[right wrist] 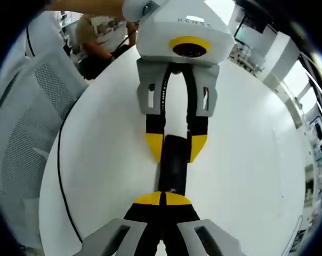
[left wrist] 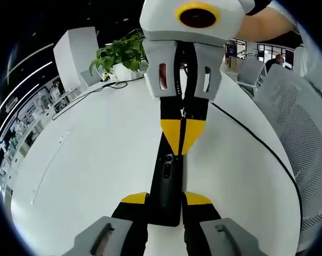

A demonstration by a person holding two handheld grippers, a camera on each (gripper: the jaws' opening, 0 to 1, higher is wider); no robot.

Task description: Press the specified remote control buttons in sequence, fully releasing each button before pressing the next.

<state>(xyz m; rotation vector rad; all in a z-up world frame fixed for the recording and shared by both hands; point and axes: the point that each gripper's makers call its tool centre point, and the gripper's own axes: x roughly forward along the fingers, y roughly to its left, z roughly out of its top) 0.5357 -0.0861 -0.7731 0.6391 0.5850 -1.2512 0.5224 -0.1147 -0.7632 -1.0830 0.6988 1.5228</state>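
Remote control between left gripper jaws, seemingly clamped.

white table, cable, potted plant

Remote dark matt plastic; table smooth white; chair grey mesh.

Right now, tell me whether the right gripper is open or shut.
Shut. The right gripper has its yellow tips pressed together over the end of the black remote control, which the left gripper clamps.
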